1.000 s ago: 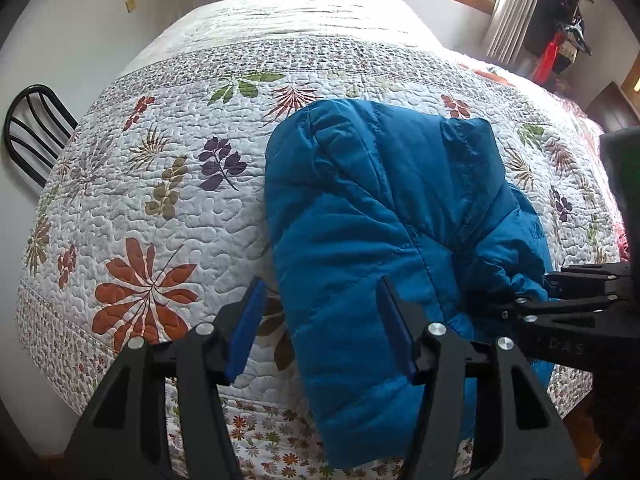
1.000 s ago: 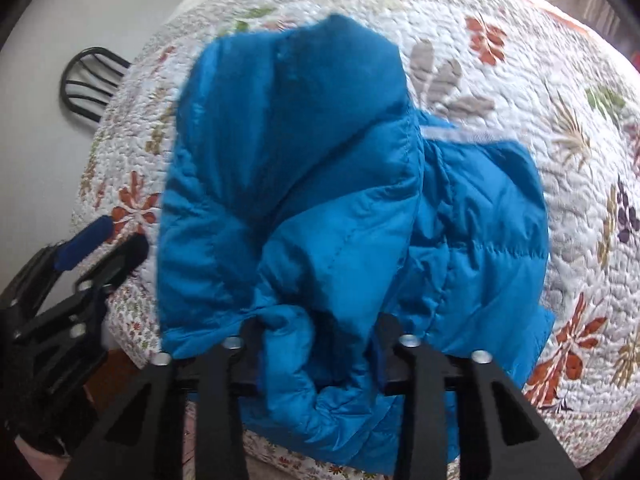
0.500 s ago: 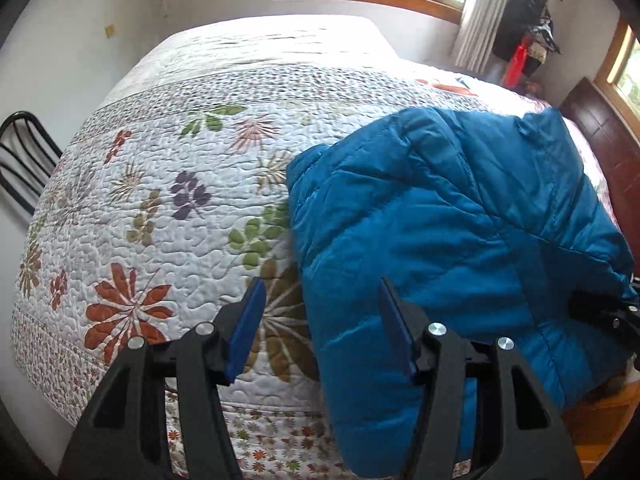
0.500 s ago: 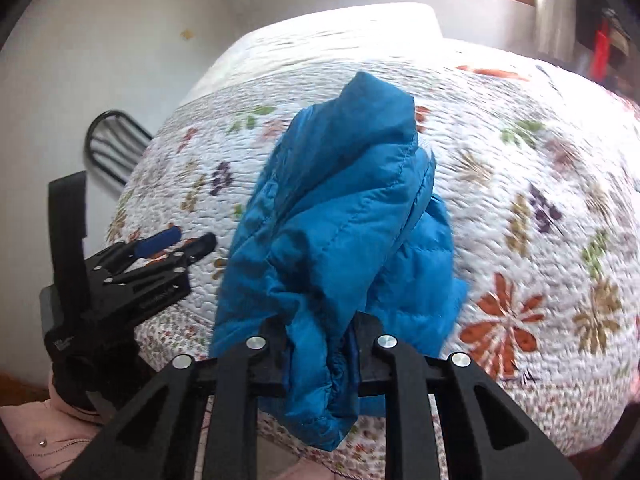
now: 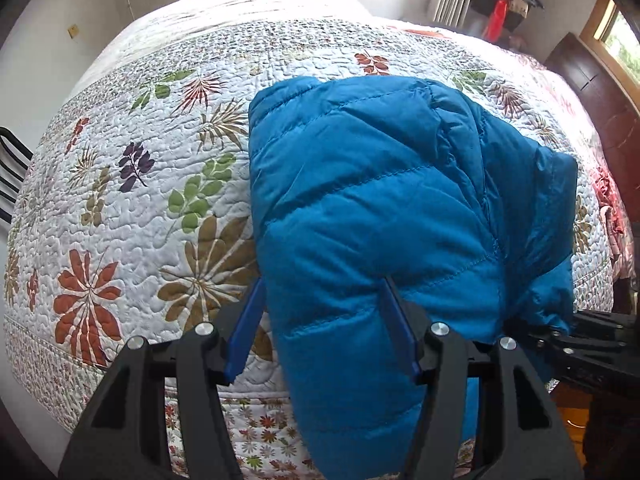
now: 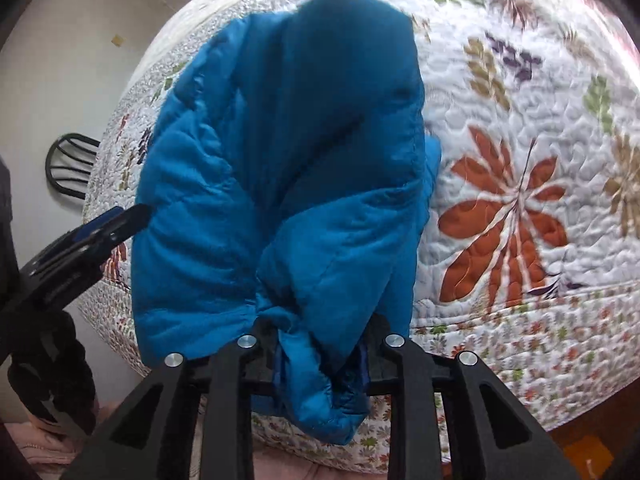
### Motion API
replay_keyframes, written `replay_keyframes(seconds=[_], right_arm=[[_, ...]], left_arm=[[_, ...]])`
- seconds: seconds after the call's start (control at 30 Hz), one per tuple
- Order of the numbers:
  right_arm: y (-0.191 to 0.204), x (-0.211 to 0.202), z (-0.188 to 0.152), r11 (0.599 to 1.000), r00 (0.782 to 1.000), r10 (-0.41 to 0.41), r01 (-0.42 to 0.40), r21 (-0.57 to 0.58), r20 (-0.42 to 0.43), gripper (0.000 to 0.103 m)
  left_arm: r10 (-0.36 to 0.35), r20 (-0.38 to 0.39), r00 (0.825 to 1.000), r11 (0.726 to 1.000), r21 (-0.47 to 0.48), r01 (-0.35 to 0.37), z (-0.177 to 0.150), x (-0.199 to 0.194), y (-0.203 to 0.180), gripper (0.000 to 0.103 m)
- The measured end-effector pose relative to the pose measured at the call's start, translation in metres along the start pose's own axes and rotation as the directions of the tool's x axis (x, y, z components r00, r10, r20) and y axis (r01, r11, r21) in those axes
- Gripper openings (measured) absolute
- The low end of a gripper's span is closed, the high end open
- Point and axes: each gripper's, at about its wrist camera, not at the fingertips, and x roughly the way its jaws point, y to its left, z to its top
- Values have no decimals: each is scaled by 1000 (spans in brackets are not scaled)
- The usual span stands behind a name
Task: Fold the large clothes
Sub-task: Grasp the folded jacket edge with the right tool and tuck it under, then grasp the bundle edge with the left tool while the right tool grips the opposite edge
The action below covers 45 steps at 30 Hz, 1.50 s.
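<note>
Blue quilted nylon identifies the task item: one puffer jacket (image 5: 372, 216), bunched into a thick bundle near the front edge of the bed, its lower part hanging past the edge of the floral quilt (image 5: 132, 184).

The right gripper (image 6: 320, 354) is clamped on a gathered wad of the jacket's fabric, both blue pads pressed into it. This grip appears intended to carry the bundle's weight, so that the padded layers stay together while the garment is repositioned for a fold.

The left gripper (image 5: 320, 332) stands wide, its two fingers straddling the jacket's near left corner (one finger (image 5: 244, 332) over the quilt, the other against the fabric) without pinching anything. This placement suggests readiness to take a second hold, since a bulky garment needs two grip points to fold evenly.

Count: one jacket, two grippers, one quilt. One black metal chair (image 6: 70, 168) stands against the wall beside the bed.
</note>
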Motion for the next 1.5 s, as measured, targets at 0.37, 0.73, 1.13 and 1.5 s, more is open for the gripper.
replay_keyframes(seconds=[0.37, 0.73, 1.13, 1.5], right_arm=[[18, 4, 4, 998, 998, -55, 55, -42, -9, 30], [39, 10, 1, 993, 995, -99, 99, -56, 3, 31], [46, 20, -3, 990, 993, -120, 121, -72, 12, 33], [77, -13, -9, 959, 966, -244, 254, -129, 88, 48]], left_arm=[[-11, 10, 1000, 1000, -21, 11, -7, 7, 7, 60], [-8, 14, 1000, 1000, -23, 8, -12, 10, 7, 61], [-17, 6, 1000, 999, -36, 17, -14, 17, 10, 62], [-25, 20, 999, 999, -41, 26, -20, -6, 13, 60]])
